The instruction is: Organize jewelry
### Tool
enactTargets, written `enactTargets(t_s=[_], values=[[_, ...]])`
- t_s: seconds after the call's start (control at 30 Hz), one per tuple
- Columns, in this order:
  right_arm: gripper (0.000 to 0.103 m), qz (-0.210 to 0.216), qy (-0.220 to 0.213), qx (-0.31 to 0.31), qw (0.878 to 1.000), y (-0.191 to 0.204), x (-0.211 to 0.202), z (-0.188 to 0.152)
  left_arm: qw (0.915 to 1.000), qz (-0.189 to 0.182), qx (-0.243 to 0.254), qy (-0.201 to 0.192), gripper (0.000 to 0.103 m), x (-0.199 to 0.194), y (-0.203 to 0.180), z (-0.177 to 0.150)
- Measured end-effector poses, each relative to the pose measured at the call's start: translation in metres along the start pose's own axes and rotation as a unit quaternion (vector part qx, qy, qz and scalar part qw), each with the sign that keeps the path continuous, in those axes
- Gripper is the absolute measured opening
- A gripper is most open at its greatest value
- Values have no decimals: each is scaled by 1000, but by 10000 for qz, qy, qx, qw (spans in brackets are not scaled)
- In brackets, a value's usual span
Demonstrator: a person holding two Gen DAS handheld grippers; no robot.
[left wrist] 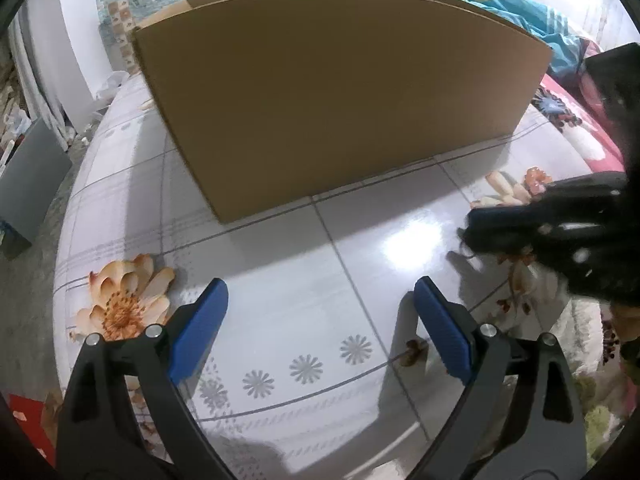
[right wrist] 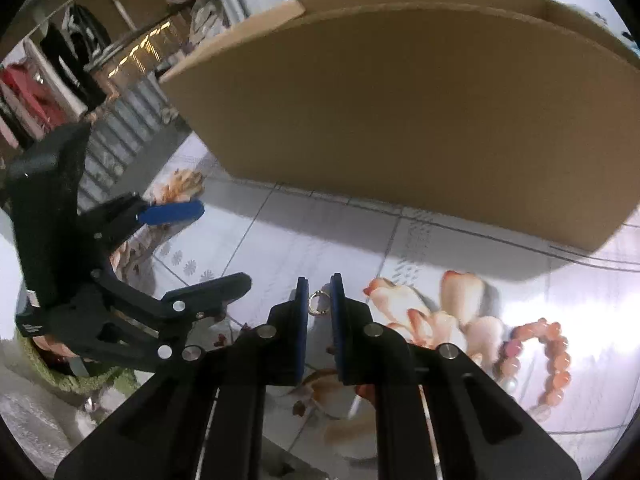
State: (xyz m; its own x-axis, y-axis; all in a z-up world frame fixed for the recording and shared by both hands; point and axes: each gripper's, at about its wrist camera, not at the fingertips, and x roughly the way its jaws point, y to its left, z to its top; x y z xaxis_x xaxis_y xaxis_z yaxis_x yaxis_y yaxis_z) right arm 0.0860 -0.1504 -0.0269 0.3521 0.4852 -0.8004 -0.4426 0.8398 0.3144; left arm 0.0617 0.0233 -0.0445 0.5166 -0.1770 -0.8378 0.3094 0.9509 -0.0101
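Gripping a small ring (right wrist: 319,303), right gripper (right wrist: 319,292) above glossy floral tablecloth (left wrist: 280,300), left gripper (left wrist: 320,296) open, cardboard box (left wrist: 340,92) behind.

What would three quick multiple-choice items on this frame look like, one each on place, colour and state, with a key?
1. Where does the bead bracelet lie in the right wrist view?
A. inside the cardboard box
B. on the tablecloth, right of the right tool
C. between the left tool's pads

2. What colour are the left tool's pads?
A. blue
B. red
C. white

3. How does the right tool stand?
A. wide open and empty
B. nearly closed with a small ring between its pads
C. clamped on the box wall

Key:
1 B: the bracelet rests on the floral tablecloth, clear of the cardboard box.
2 A: both pads are blue.
3 B: the ring sits in the narrow gap, while the left tool is open and empty.
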Motion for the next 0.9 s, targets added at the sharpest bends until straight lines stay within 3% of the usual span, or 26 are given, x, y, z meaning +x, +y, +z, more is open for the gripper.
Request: enactTargets(t_s=[0.1, 0.17, 0.23, 0.33, 0.47, 0.7, 0.9], values=[[13, -98, -332, 378, 9987, -21, -28, -3, 10000, 43, 1, 5, 93, -2, 1, -3], [20, -330, -476, 604, 9965, -32, -43, -8, 10000, 60, -15, 14, 95, -1, -1, -2], [37, -799, -633, 895, 9907, -52, -65, -13, 9999, 97, -62, 21, 95, 1, -6, 0], [49, -1729, -553, 1129, 9769, -71, -80, -22, 9999, 123, -93, 48, 95, 3, -10, 3], [68, -2464, -293, 1207, 9612, -88, -82, -31, 9998, 138, -72, 106, 95, 6, -15, 8], [93, -2872, 76, 541, 9563, -76, -64, -44, 9998, 166, -113, 57, 96, 6, -16, 11], [97, -2719, 98, 506, 9609, -79, -68, -48, 9996, 160, -144, 183, 96, 7, -15, 15]])
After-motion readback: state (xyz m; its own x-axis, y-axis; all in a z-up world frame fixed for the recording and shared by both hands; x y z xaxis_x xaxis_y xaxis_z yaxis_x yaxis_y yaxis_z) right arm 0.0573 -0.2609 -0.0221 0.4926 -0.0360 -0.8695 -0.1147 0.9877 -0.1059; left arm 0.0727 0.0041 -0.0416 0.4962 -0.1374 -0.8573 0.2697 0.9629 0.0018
